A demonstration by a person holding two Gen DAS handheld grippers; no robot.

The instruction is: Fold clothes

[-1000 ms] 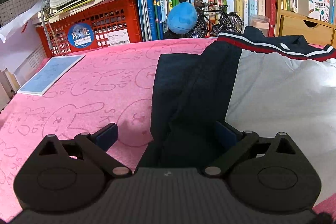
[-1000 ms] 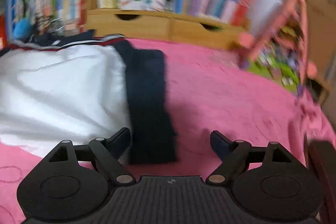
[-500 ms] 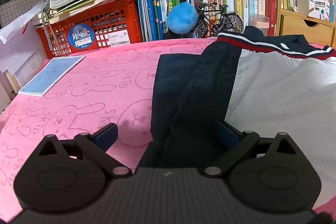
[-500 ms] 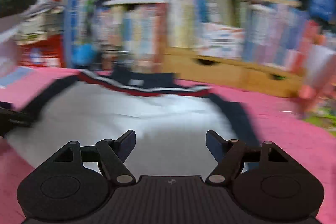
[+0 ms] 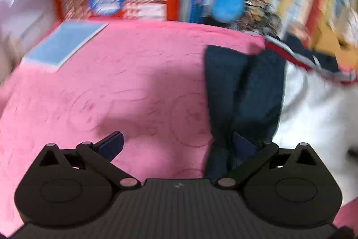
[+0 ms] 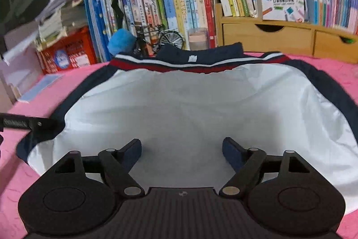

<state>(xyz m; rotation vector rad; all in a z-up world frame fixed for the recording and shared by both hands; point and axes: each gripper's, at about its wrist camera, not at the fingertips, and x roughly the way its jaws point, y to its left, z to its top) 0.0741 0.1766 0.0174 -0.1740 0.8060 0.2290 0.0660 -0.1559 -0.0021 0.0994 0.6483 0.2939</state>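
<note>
- Spanning the pink rabbit-print blanket (image 6: 335,73), the white-and-navy jacket (image 6: 190,109) fills mid-frame, back up.
- My right gripper (image 6: 182,149) has swung from the right sleeve to centre; jaws opening, empty.
- My left gripper (image 5: 176,142), closing, has shifted left; the navy sleeve (image 5: 243,91) brushes one pad, ungripped.
- A blue booklet (image 5: 64,46) sits upper left, clear.

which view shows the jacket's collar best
The right wrist view: the collar sits sharp and centred, its red and white stripes running the whole width. The left wrist view catches only a blurred end at its right side.
</note>
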